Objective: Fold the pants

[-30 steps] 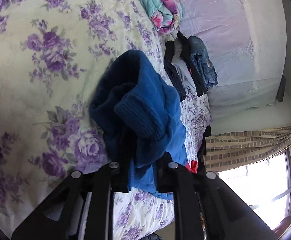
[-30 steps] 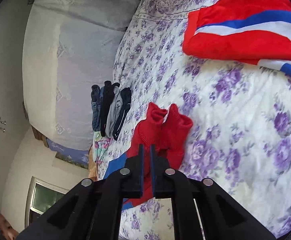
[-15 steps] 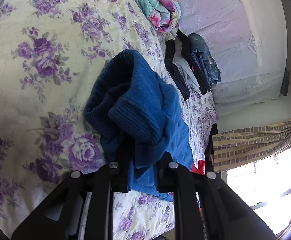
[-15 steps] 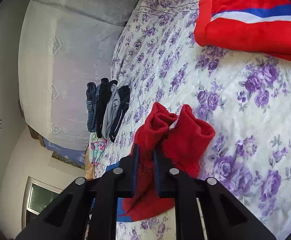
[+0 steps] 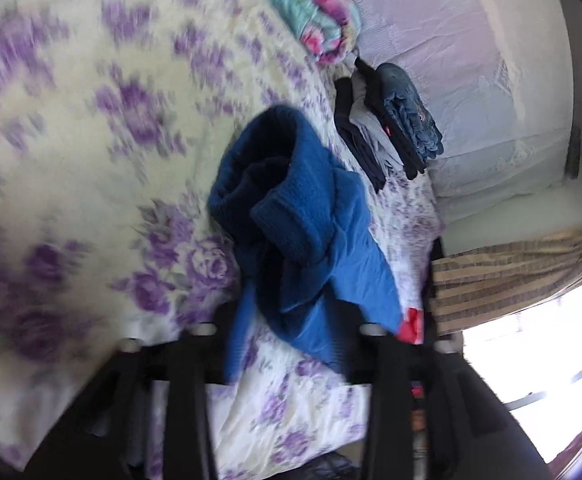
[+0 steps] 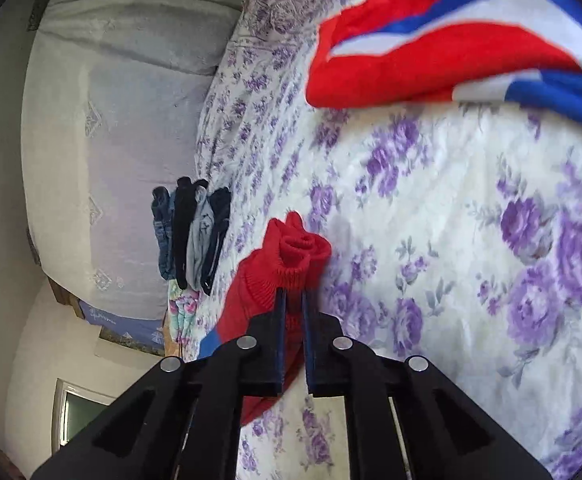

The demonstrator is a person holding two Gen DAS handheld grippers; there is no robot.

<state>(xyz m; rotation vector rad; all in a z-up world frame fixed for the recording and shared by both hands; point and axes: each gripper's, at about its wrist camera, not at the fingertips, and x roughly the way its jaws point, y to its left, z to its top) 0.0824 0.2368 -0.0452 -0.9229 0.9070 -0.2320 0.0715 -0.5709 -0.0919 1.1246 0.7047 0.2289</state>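
The pants are red and blue with knit cuffs. In the left wrist view the blue leg (image 5: 307, 216) lies bunched on the floral bedsheet (image 5: 91, 128); my left gripper (image 5: 287, 320) stands open around it, fingers wide apart. In the right wrist view my right gripper (image 6: 293, 304) is shut on the red knit cuff (image 6: 291, 256) and holds it just above the sheet (image 6: 471, 240). The rest of the pants, red with blue and white stripes (image 6: 451, 40), lies at the top right.
A stack of folded dark and denim clothes (image 5: 391, 120) (image 6: 191, 236) sits near the bed edge. A rolled teal and pink blanket (image 5: 315, 12) lies beside it. A curtain and bright window (image 5: 531, 320) are at the right.
My left gripper has opened and let go of the blue leg, which now lies between the spread fingers. My right gripper has moved, still holding the red cuff.
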